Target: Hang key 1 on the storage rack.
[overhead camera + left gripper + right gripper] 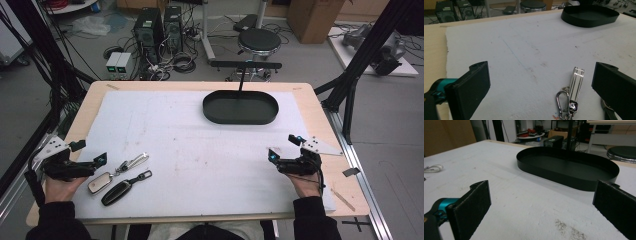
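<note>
A black oval tray (240, 119) stands at the far middle of the white mat (190, 145). A silver key fob (100, 182), a black car key (117, 191) and a silver clip with a carabiner (131, 162) lie at the mat's near left. My left gripper (91, 151) rests open just left of them. In the left gripper view, my left gripper (541, 72) has the clip (574, 87) lying between its wide jaws, near the right one. My right gripper (284, 147) sits open at the near right, holding nothing. In the right gripper view, my right gripper (541, 192) faces the tray (564, 180).
The mat covers a wooden table (320, 115). A black stand (245, 65) rises behind the tray. A stool (258, 41), computer towers (150, 27) and cables are on the floor beyond. A black frame post (350, 90) stands at the right edge.
</note>
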